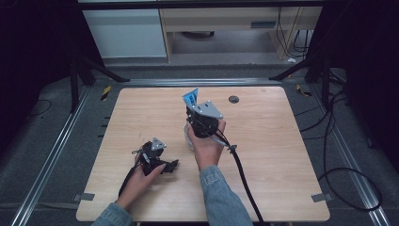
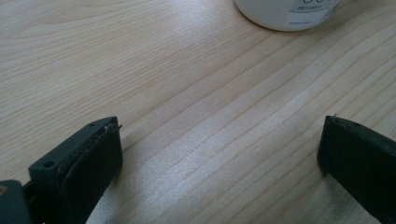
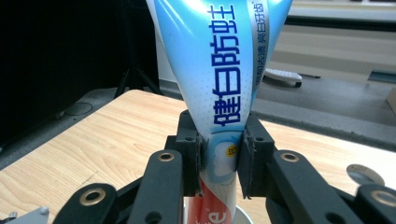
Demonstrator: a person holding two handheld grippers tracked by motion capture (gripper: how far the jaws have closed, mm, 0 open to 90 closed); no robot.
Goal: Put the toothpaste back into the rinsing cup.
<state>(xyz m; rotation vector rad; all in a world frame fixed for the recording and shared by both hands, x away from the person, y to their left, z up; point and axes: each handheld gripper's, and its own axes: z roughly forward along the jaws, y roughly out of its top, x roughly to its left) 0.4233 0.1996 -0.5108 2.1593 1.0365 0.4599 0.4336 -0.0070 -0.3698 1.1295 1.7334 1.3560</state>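
Right gripper (image 3: 219,158) clamps the toothpaste tube (image 3: 224,74) near its stiffer lower end, soft light body standing above the jaws, white cup (image 3: 243,215) directly below; left gripper (image 2: 219,154) gapes idle.

High view set above the near edge, table (image 1: 277,155) seen whole, gripper views close, wood shared

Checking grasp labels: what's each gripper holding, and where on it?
Right gripper is shut on the toothpaste tube, clamped across its lower body, above a white cup. Left gripper is open, holding nothing.
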